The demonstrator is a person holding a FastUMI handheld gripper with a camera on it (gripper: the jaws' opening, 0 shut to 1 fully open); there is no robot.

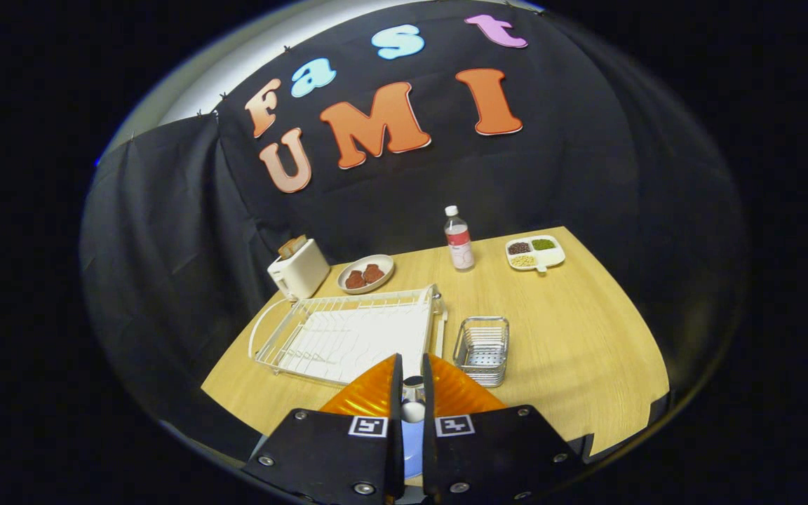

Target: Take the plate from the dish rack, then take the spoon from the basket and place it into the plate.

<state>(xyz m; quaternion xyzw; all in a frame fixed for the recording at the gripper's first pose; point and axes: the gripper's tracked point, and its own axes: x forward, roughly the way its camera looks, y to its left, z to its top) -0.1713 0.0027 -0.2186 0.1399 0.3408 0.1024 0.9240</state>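
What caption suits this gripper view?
Fingers pinch a spoon over an orange ribbed plate, near white wire rack and metal basket.

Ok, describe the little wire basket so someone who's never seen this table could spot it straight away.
Find the white dish rack on the wooden table. Just beside it, beyond the gripper, whose fingers are nearly closed on something small, stands the basket. It is the one small square silvery metal mesh container, unlike the flat white rack.

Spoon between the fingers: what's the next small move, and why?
Probably ease down and open the fingers. The gripper looks shut on the spoon directly above the orange plate, and the basket beyond looks empty.
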